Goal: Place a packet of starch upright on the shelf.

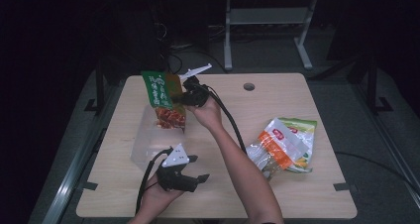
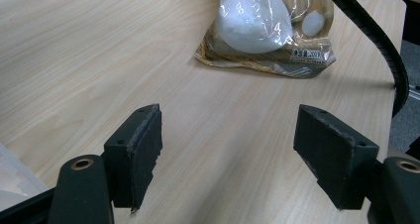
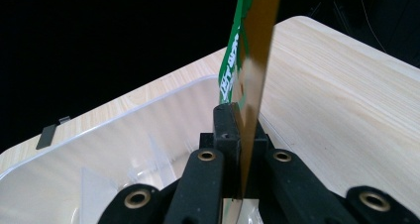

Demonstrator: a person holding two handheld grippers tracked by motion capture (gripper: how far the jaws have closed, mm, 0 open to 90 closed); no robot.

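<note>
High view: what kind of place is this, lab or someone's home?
Probably a lab or recording room. A bare wooden table with black tape marks on its edges stands in a dark room, a metal-legged bench behind it, cables on the floor, and the person works with cabled tools.

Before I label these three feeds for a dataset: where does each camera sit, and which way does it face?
High view: above the person's side, looking forward and down on the table; both forearms enter below.
Left gripper view: rides the left gripper, jaws open, facing the snack packets.
Right gripper view: rides the right gripper, clamping the green packet over the clear bin.
High and right share packet and bin.
</note>
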